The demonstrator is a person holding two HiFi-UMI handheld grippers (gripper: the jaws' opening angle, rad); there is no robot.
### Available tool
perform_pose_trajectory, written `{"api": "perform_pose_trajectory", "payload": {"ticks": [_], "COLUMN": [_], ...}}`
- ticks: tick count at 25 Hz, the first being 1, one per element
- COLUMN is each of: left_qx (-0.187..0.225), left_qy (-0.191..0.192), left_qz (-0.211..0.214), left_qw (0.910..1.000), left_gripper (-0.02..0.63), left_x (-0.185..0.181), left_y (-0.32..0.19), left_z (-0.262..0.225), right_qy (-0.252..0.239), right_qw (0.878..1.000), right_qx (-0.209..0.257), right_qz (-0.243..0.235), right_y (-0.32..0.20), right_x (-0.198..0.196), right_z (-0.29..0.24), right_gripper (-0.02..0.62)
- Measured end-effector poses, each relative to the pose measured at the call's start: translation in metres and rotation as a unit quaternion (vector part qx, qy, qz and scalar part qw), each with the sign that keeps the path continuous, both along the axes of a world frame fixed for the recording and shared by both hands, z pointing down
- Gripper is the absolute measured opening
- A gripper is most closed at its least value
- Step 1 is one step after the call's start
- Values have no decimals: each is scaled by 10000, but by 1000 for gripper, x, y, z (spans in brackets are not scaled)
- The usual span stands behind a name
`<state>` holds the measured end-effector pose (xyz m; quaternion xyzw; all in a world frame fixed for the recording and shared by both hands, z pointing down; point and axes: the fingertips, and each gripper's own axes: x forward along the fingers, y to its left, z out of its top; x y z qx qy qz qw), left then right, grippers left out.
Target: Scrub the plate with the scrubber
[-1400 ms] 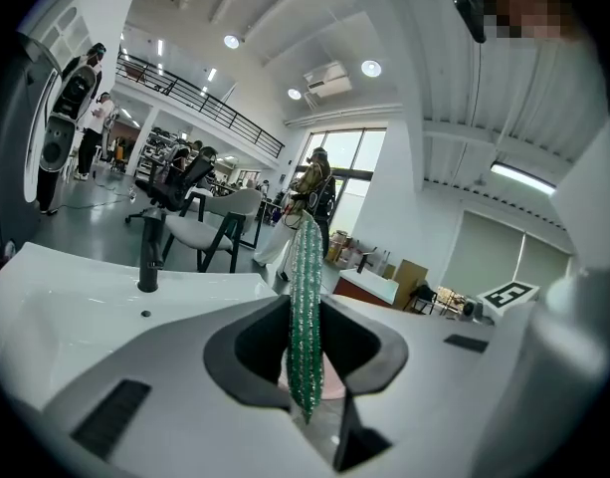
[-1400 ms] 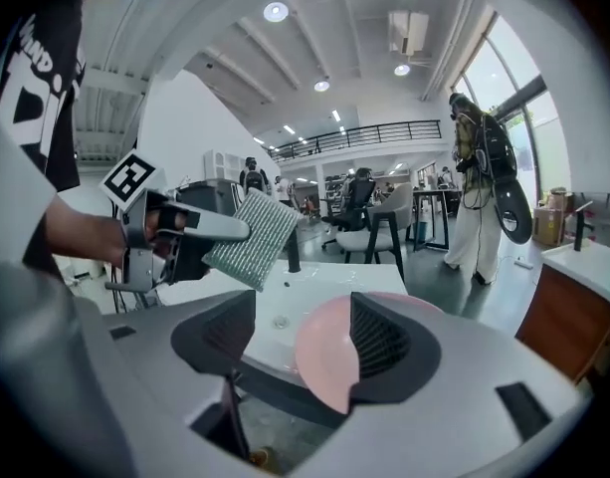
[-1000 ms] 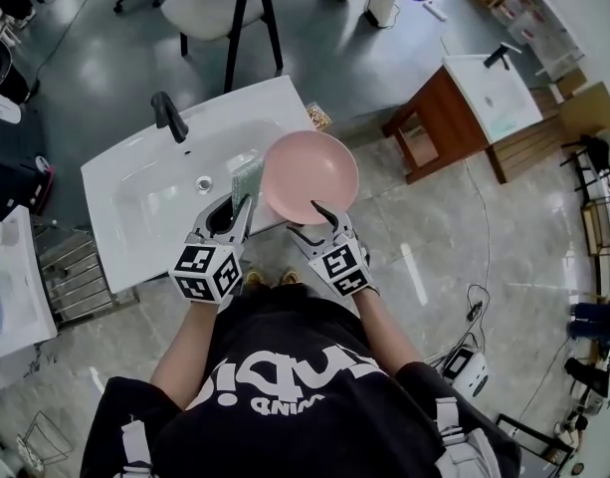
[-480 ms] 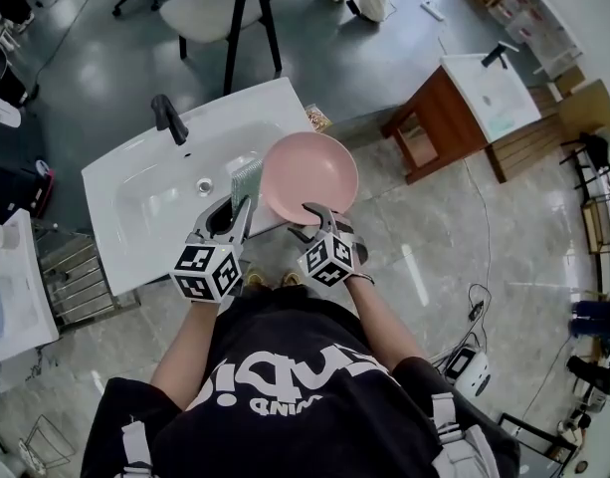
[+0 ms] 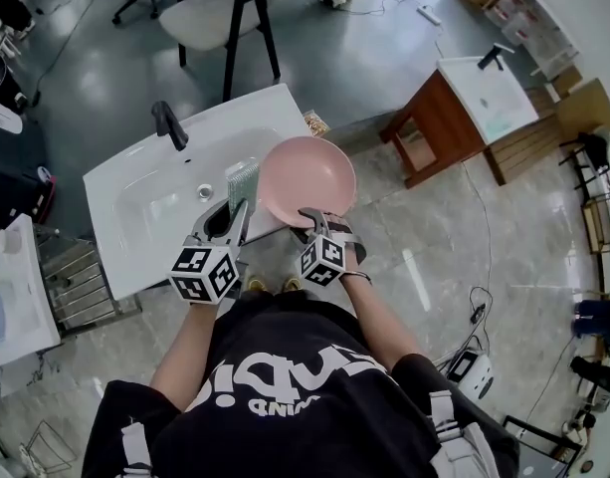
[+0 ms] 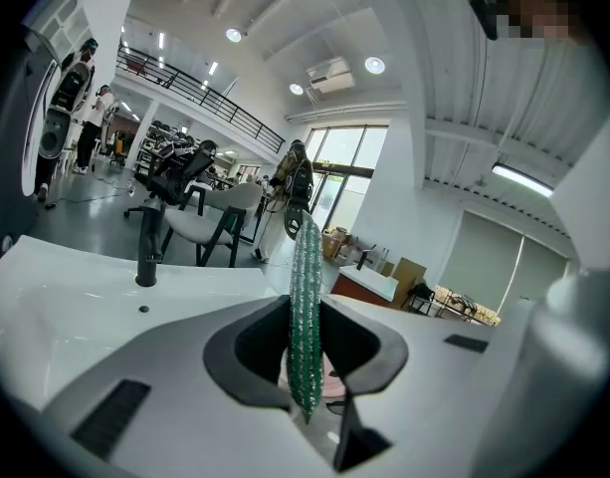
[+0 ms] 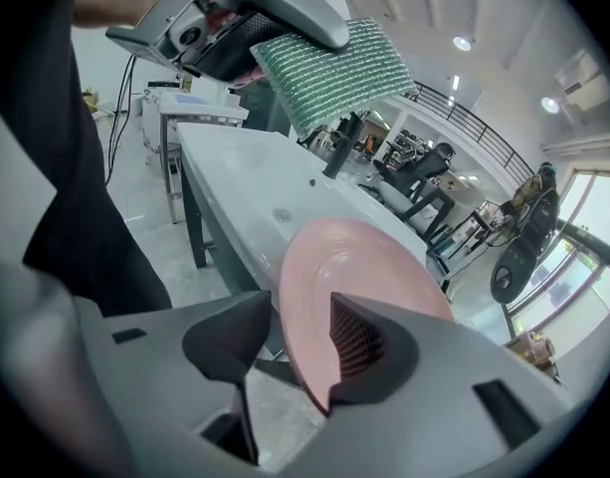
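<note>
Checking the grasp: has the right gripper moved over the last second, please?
Yes; the right gripper shifted left along the sink edge, its jaws closing around the plate rim.

Plate (image 5: pixel 306 179) near rim hidden behind R tool (image 5: pixel 317 222)

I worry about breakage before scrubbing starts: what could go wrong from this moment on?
The right gripper has just been closing its jaws around only the near rim of the plate, with a gap beside one jaw; so thin a hold may let it slip. The plate juts past the corner of the sink over hard floor, so a nudge could drop it.
</note>
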<state>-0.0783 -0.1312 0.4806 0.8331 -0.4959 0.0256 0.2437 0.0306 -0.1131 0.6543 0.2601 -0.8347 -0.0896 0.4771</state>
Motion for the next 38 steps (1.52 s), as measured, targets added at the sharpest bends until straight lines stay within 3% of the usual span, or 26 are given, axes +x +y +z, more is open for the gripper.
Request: {"api": "perform_pose_trajectory", "payload": {"ticks": [7, 20, 25, 32, 38], "left_qx": [10, 21, 3, 10, 29], "left_qy": [19, 61, 81, 97, 202], "left_qz": [-41, -133, -150, -135, -134], "left_qw": [10000, 9999, 9999, 9999, 9997], "left_gripper": [86, 86, 86, 86, 86], "left_x": [-3, -10, -12, -10, -13], "left_y": [1, -1, -4, -8, -13], "left_z": [-3, -4, -3, -2, -8], "right_qy": [182, 687, 751, 441, -472], "right_qw": [9997, 9959, 9950, 9966, 9979], "right_qx": [25, 200, 129, -91, -343], "right_qz": [-149, -561, -648, -684, -283], "right_y": [-1, -2, 0, 8, 3], "right_x": [-5, -13, -14, -22, -31], "right_z": [3, 10, 10, 1, -37], "right_gripper": [175, 41, 35, 34, 32]}}
